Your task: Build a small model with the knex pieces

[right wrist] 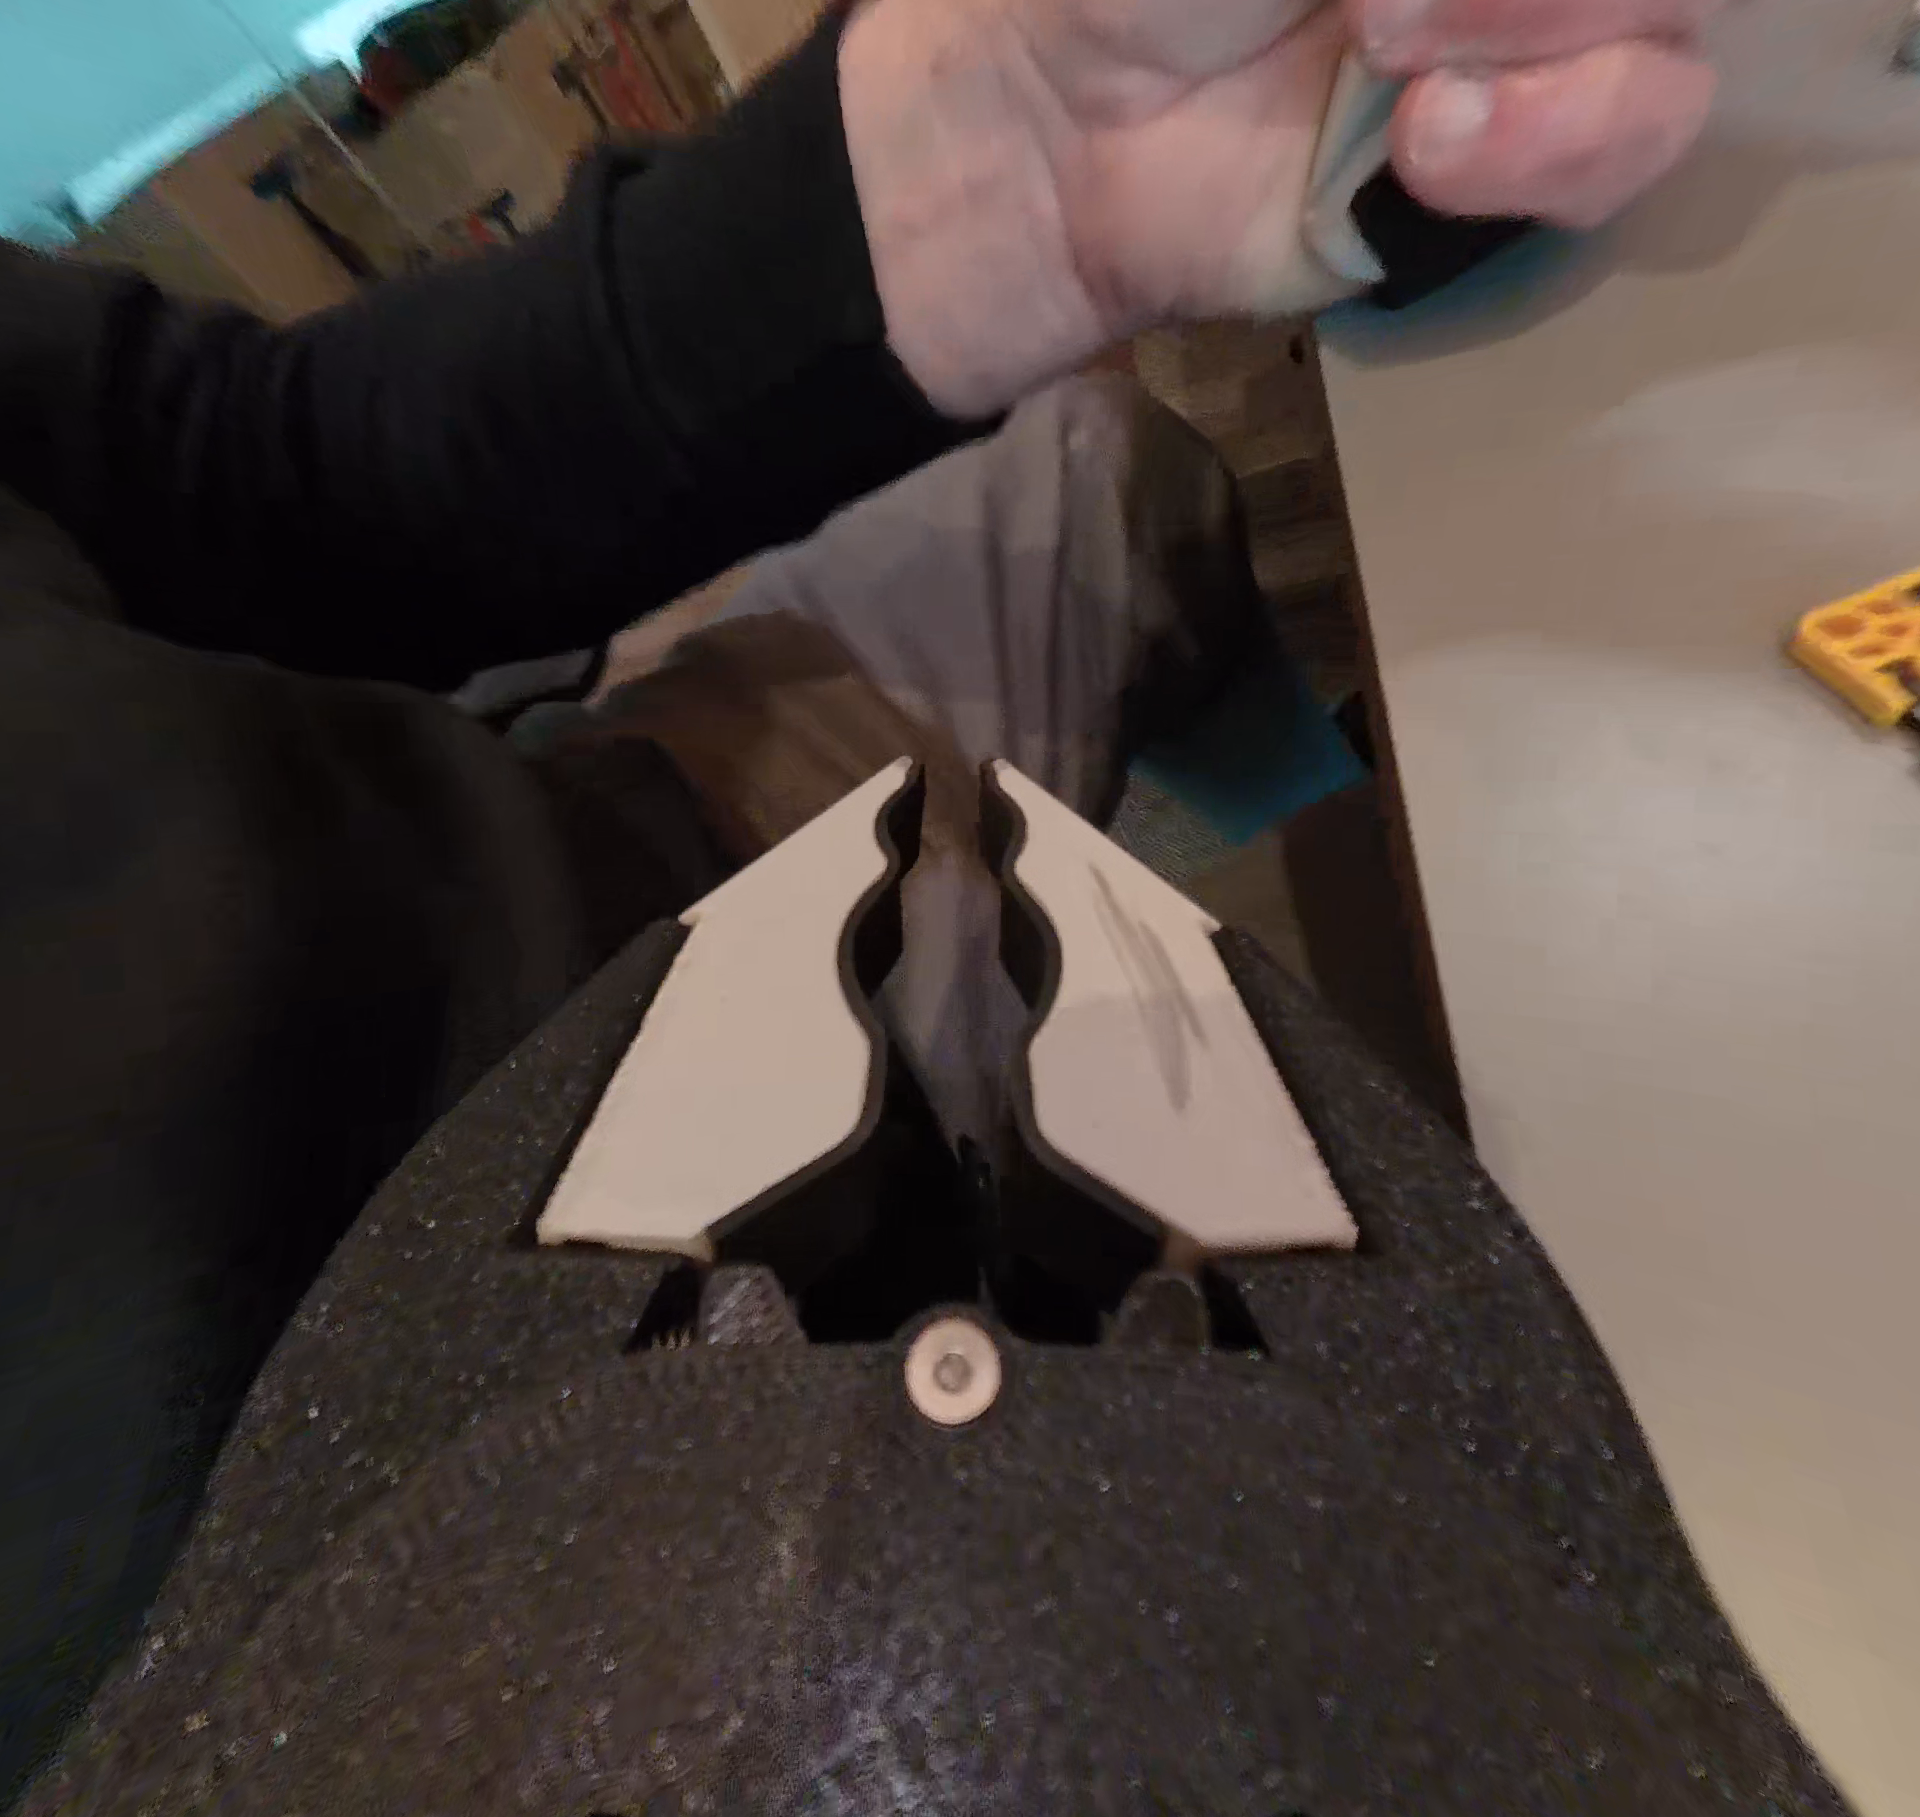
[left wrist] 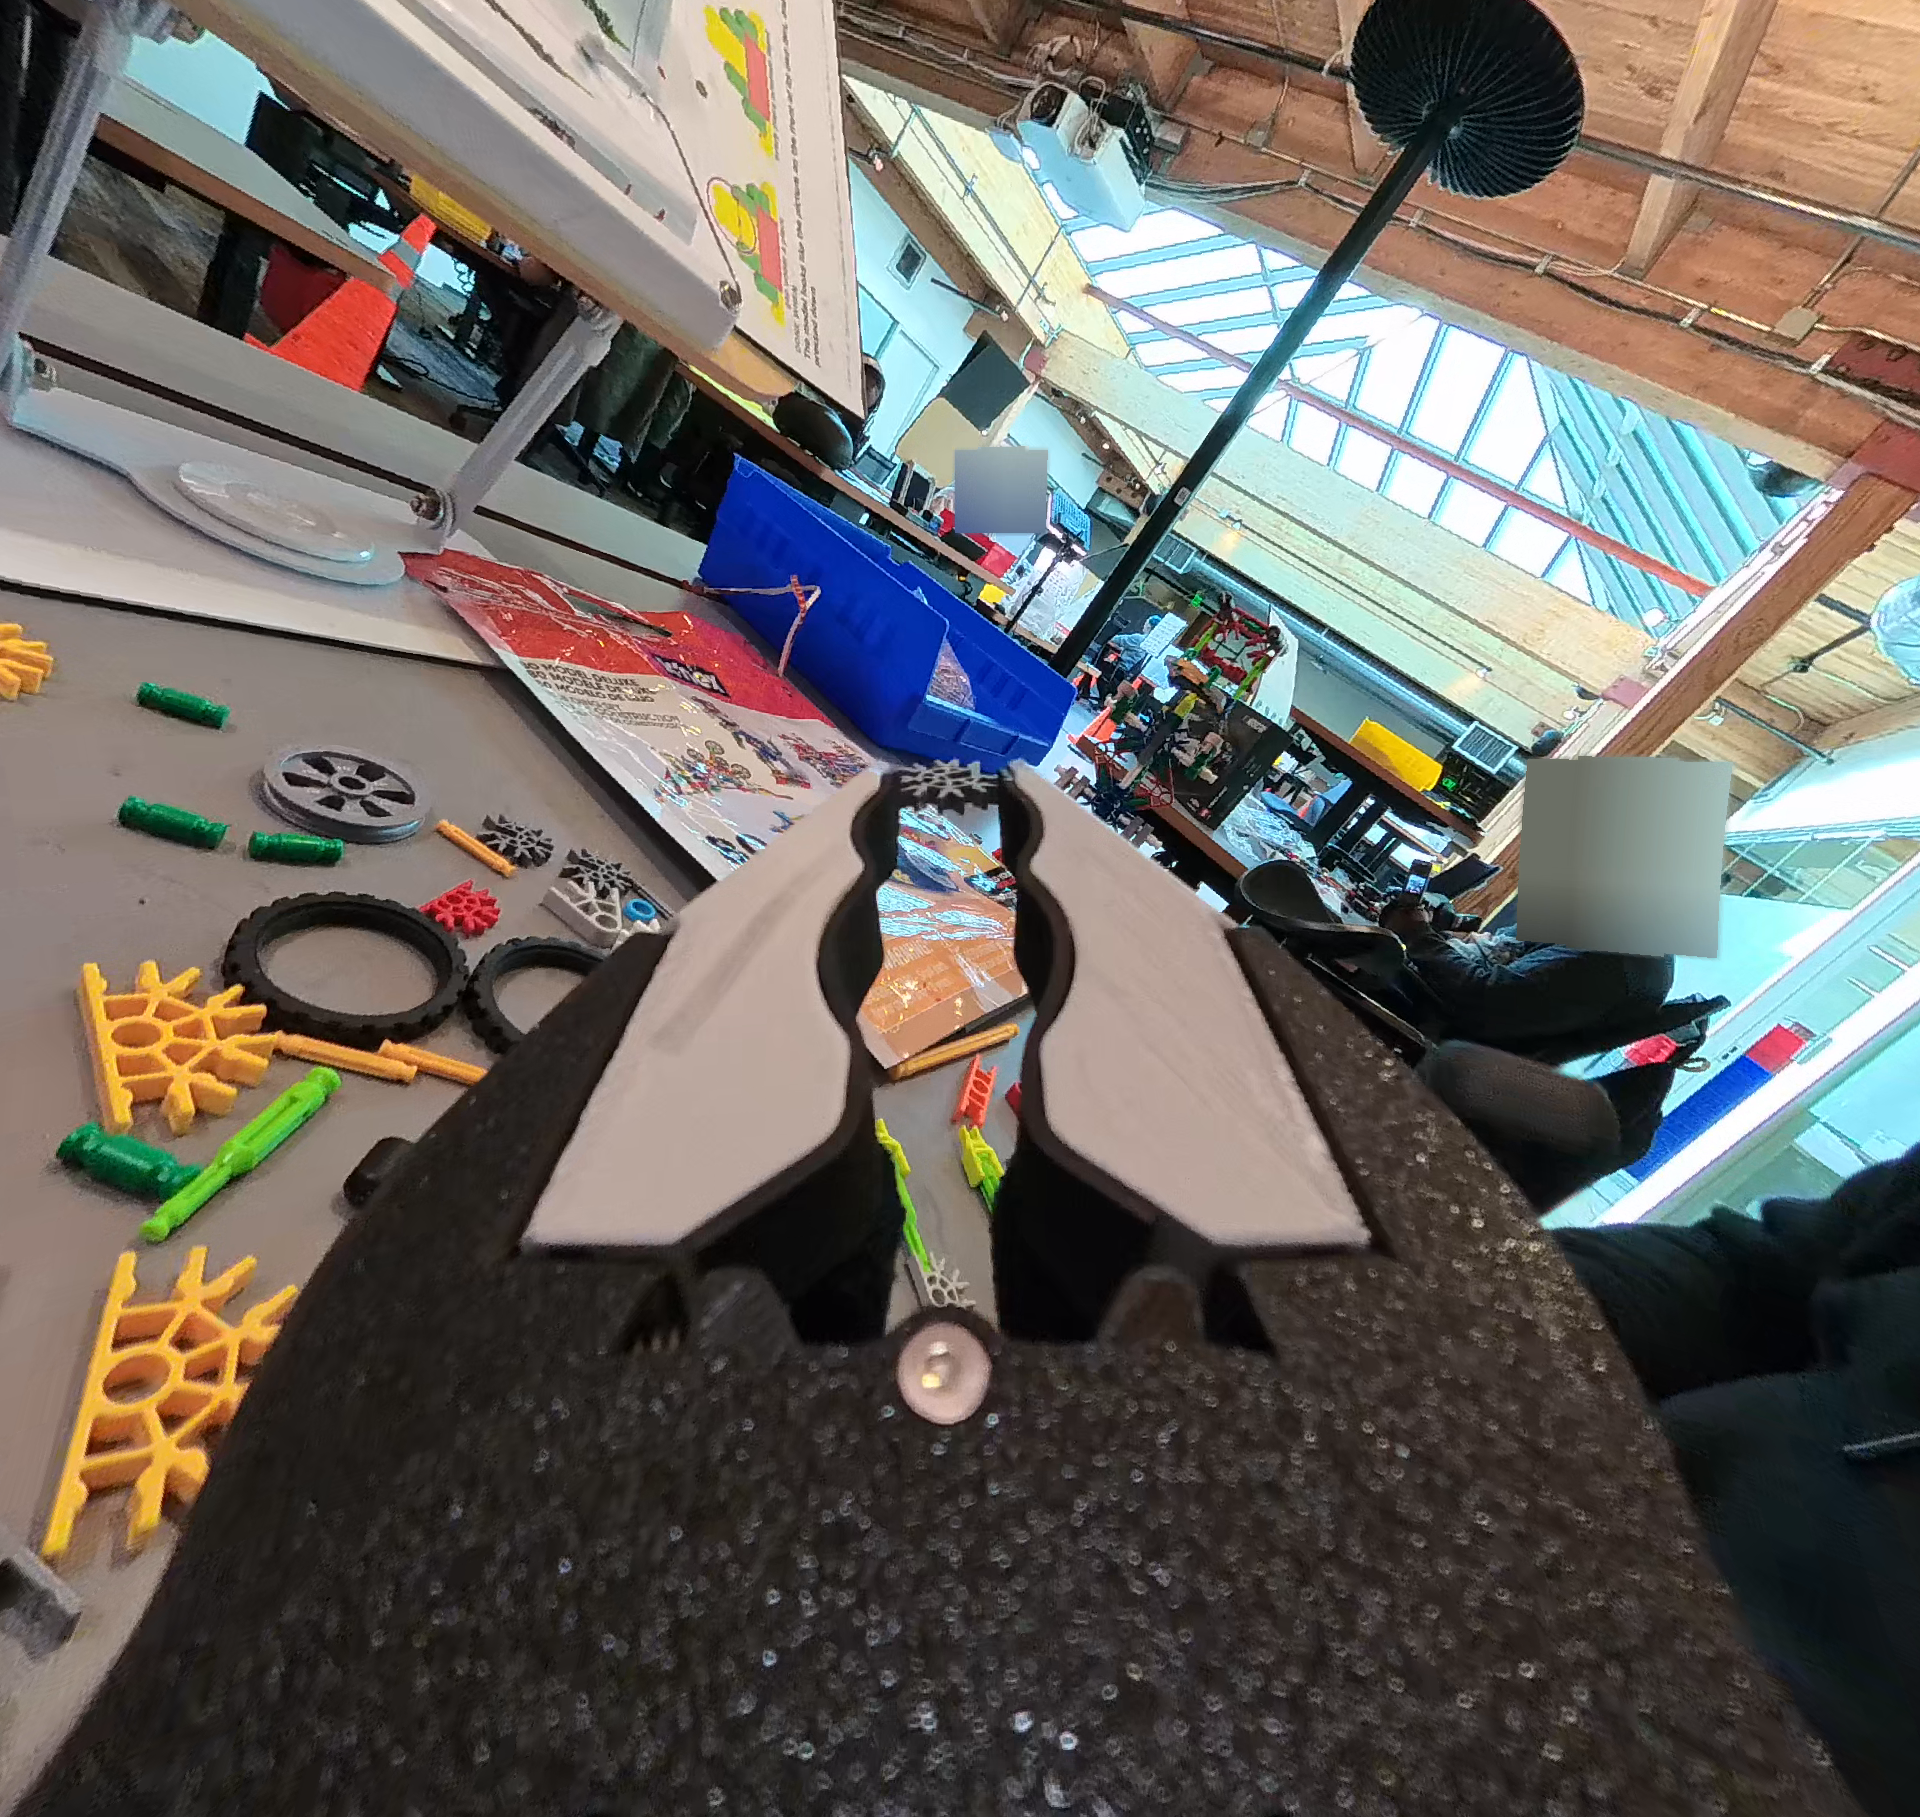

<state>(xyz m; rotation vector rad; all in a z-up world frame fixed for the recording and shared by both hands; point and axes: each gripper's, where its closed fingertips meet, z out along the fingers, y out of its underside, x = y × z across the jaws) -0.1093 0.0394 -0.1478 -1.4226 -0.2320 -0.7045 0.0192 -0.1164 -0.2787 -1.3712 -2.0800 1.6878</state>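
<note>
Grey matte tabletop [left wrist: 125,936] lying under a timber-beamed ceiling with skylights; the left gripper [left wrist: 948,780] is pinching a small grey snowflake-shaped plastic connector [left wrist: 948,782] at its tips. Left of it are sitting four dark green short rods [left wrist: 182,705], two black rubber tyre rings [left wrist: 345,967] and one grey spoked wheel [left wrist: 343,788]. The right gripper [right wrist: 951,780], jaws narrow with nothing visibly between the tips, is pointing past the table edge toward a bare hand [right wrist: 1195,105]; blurred.

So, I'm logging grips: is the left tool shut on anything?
Shut on a piece: the left tool pinches a white snowflake connector at its fingertips, above the table.
</note>
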